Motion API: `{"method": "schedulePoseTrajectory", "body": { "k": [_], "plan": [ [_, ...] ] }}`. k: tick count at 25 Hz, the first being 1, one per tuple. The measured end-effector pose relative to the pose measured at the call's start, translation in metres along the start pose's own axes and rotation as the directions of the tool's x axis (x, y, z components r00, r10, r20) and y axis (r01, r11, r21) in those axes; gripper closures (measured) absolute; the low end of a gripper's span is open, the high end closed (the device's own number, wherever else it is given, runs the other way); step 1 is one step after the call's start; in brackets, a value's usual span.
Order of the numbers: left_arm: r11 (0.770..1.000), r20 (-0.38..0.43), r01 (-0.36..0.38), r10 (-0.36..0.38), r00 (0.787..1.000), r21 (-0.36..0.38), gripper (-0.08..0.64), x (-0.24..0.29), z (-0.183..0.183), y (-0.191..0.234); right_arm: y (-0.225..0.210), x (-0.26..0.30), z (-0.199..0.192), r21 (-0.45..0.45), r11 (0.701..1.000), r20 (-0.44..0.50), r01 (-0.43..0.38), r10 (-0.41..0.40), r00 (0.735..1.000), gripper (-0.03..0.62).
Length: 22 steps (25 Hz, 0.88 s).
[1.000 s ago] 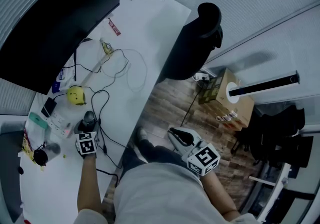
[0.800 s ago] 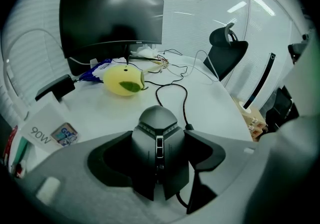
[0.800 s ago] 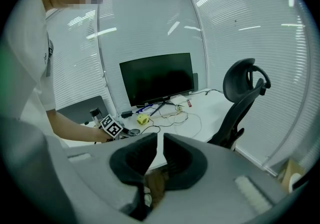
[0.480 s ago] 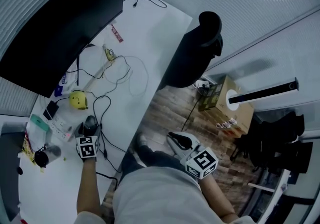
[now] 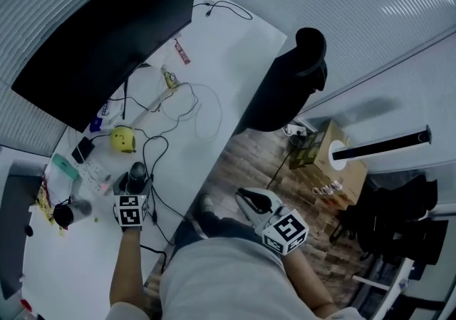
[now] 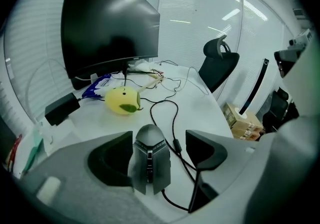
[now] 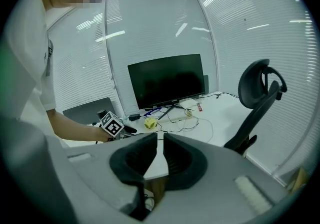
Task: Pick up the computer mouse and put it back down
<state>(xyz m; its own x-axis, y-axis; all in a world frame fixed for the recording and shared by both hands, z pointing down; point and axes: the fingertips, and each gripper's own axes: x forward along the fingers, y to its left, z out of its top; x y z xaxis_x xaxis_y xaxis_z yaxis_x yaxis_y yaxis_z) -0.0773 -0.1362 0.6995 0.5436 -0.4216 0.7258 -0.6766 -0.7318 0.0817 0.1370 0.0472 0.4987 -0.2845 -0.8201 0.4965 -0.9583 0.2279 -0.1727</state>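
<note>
The grey computer mouse [image 6: 149,158] lies on the white desk [image 5: 214,48], its black cable trailing off to the right. My left gripper [image 6: 160,140] hovers just over it, jaws wide on either side. A clear gap shows at the right jaw, and the left jaw sits close beside the mouse's flank. In the head view the mouse [image 5: 137,171] pokes out ahead of the left gripper [image 5: 134,180] near the desk's near-left part. My right gripper [image 5: 246,196] hangs off the desk over the person's lap, shut and empty, as the right gripper view [image 7: 160,140] also shows.
A large dark monitor [image 5: 107,40] stands at the desk's left. A yellow round toy [image 6: 122,101], a black adapter [image 6: 62,108] and looping cables [image 5: 182,105] lie beyond the mouse. A black office chair [image 5: 285,83] and a cardboard box [image 5: 320,147] stand to the right.
The left gripper has lifted a little off the mouse, which stays on the desk. The head view has shifted slightly. The right gripper has kept its place.
</note>
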Motion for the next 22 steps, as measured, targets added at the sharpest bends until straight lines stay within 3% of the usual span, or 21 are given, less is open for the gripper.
{"method": "schedulePoseTrajectory", "body": {
  "k": [11,19,22],
  "plan": [
    [0.999,0.178,0.038,-0.038,0.983,0.002,0.367,-0.063,0.048,-0.029,0.017,0.021,0.021,-0.046,0.992,0.035,-0.118,0.12,0.992,0.552],
    [0.998,0.328,-0.004,0.023,0.945,-0.057,0.54,-0.126,0.083,-0.032,0.039,0.042,0.039,-0.091,0.97,0.048,-0.227,0.232,0.972,0.552],
    [0.997,0.359,0.0,0.027,0.933,-0.073,0.551,-0.146,0.09,-0.036,0.049,0.051,0.045,-0.106,0.956,0.052,-0.272,0.278,0.959,0.552]
  ]
}}
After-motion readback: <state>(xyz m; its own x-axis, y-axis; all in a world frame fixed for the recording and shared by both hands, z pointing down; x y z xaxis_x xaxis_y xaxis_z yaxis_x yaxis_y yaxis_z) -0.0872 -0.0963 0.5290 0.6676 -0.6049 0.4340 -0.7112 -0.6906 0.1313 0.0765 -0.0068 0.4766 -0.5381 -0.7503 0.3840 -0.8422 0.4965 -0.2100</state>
